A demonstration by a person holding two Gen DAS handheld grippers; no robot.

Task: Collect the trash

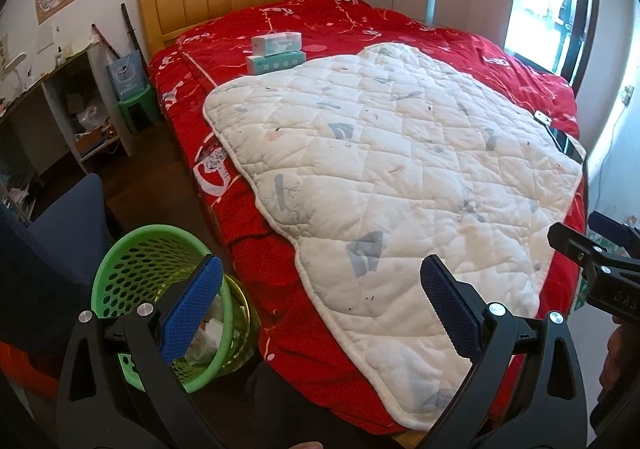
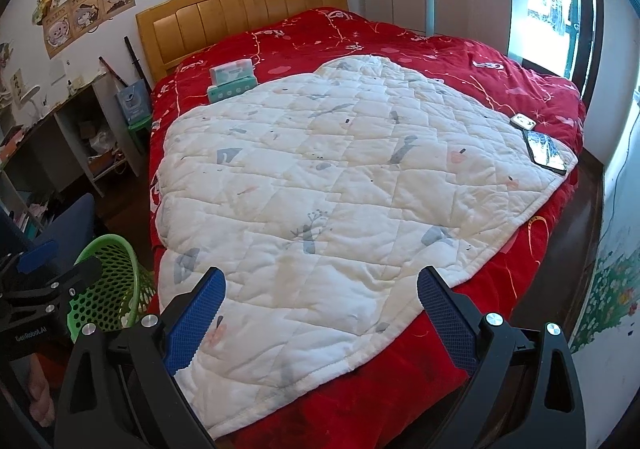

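Green plastic catches the eye first: the perforated waste basket (image 1: 160,289) sits on the floor at the near-left corner of the bed (image 1: 400,21), and crumpled white paper (image 1: 208,333) already lies inside it. Both tools hang empty over the foot of the bed. The left tool (image 1: 320,301) has its blue pads spread wide, nothing between them, one pad showing right in front of the basket's rim. The right tool (image 2: 320,309) is spread wide too, pointing up the white quilted pad (image 2: 320,177) that covers the red blanket (image 2: 440,49).

Now, where is the trash? On the pad itself, none shows from either view. At the far left of the bed, two tissue packs (image 2: 232,83) are stacked, their long sides running across the bed. At the right edge lie a phone (image 2: 546,151) and a small white item (image 2: 523,122), neither looking like rubbish.

My read: collecting is largely done, or the next piece lies out of view. The basket is to the left and low, so the left tool is clearly nearer for any drop; the right tool is nearer the bed's right edge.
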